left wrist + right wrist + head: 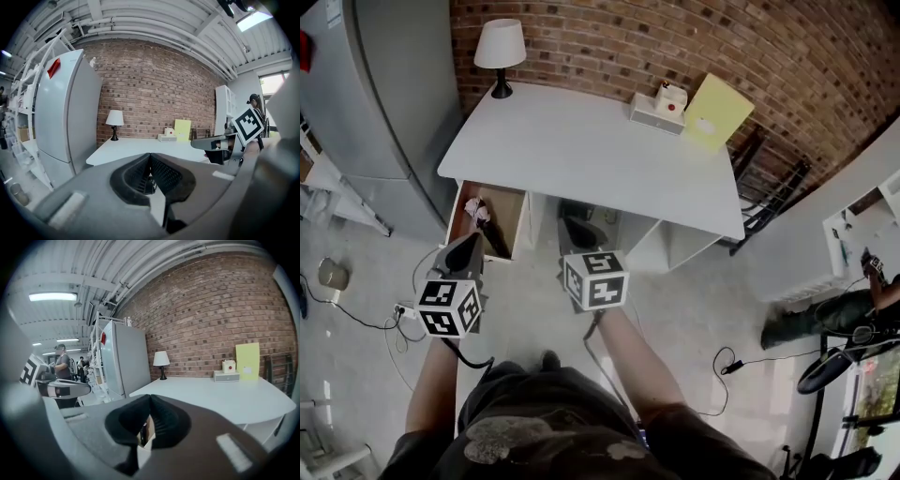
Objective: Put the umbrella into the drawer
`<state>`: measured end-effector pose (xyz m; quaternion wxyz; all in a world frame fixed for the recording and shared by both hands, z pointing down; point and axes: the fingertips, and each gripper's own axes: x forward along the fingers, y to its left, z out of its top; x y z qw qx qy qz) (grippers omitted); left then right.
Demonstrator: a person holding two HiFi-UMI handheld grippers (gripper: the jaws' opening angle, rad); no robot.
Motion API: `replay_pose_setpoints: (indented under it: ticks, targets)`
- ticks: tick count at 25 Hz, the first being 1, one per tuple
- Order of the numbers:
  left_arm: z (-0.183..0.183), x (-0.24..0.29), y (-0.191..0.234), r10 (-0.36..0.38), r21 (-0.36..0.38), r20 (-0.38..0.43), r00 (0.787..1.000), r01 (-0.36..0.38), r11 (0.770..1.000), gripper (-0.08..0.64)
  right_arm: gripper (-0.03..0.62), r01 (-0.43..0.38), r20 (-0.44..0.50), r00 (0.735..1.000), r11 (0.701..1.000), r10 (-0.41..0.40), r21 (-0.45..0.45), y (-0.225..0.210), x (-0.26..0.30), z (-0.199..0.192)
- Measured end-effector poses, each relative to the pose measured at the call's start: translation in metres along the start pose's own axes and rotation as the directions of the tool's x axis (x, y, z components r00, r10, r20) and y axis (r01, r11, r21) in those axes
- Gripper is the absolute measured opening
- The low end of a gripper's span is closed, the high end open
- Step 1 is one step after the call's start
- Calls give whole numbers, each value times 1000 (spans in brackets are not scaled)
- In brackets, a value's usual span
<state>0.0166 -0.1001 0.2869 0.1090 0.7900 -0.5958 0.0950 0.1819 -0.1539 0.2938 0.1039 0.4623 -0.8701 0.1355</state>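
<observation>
Under the left end of the white desk (581, 150), the drawer (456, 217) stands pulled open toward the person. Inside it lies a long dark thing with a pale pink bunched end, most likely the umbrella (487, 225); detail too small to confirm more. It rests along the drawer's right half, pink end toward the desk. Left gripper (474, 238) hangs just in front of the open drawer, over its front edge as seen from the head, tips aimed at the desk. Its own view shows the two ribbed pads pressed together at the tips with nothing pinched between them. Right gripper (573, 226) hangs beside it, to the right of the drawer and in front of the desk's open knee space, also aimed at the desk. Its pads likewise meet, nothing caught between them. The two grippers are near each other but apart, at about the same height. On the desk: a lamp (501, 52) at the back left corner, a white box (656, 114) with a small red-and-white thing on top, and a yellow card (717, 112) leaning just right of it. A brick wall (675, 37) is behind and a grey fridge (384, 94) stands left of the desk.
</observation>
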Motion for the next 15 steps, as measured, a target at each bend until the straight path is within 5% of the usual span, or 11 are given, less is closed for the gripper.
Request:
replay_pose_setpoints:
  ticks: [15]
  targets:
    - [-13, -49, 14, -95, 17, -17, 995, 95, 995, 11, 4, 105, 43, 994, 994, -105, -5, 57, -37, -6]
